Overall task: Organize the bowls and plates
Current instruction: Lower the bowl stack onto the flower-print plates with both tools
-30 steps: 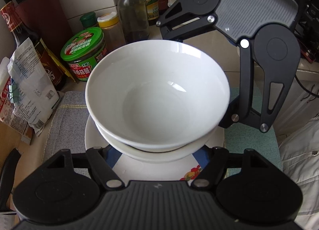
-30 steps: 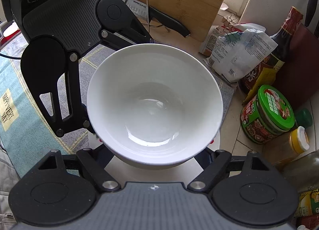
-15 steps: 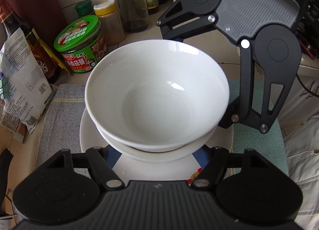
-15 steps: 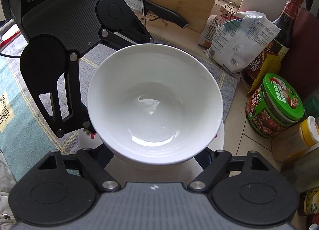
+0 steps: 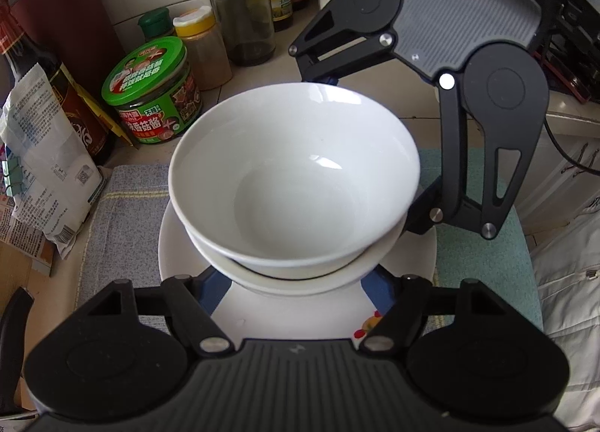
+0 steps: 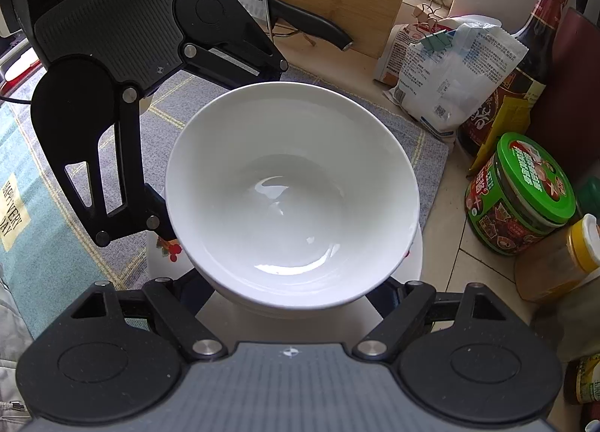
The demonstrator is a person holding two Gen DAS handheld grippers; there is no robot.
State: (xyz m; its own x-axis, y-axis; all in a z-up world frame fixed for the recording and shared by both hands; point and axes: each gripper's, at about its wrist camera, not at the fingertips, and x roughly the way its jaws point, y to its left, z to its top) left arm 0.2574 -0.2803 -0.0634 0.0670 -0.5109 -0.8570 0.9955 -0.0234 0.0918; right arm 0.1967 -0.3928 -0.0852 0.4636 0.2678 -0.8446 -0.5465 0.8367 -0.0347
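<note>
Two nested white bowls sit on a white plate (image 5: 195, 244) in the left wrist view, dead ahead of and just past the left gripper (image 5: 296, 282): top bowl (image 5: 296, 169) seated in the lower bowl (image 5: 300, 278), plate on a grey mat on the counter. Left gripper straddles the lower bowl, jaws opening; blue fingers (image 5: 217, 287) show beside the bowl wall, contact hidden. Right gripper (image 5: 360, 150) comes in from the far side, equally near. Right wrist view: same stack straight ahead, top bowl (image 6: 292, 188) blocks the fingertips of the right gripper (image 6: 296, 289), jaws spread wide around the lower bowl (image 6: 262, 310); pressing or not, cannot tell. Left gripper (image 6: 221, 143) opposite.
</note>
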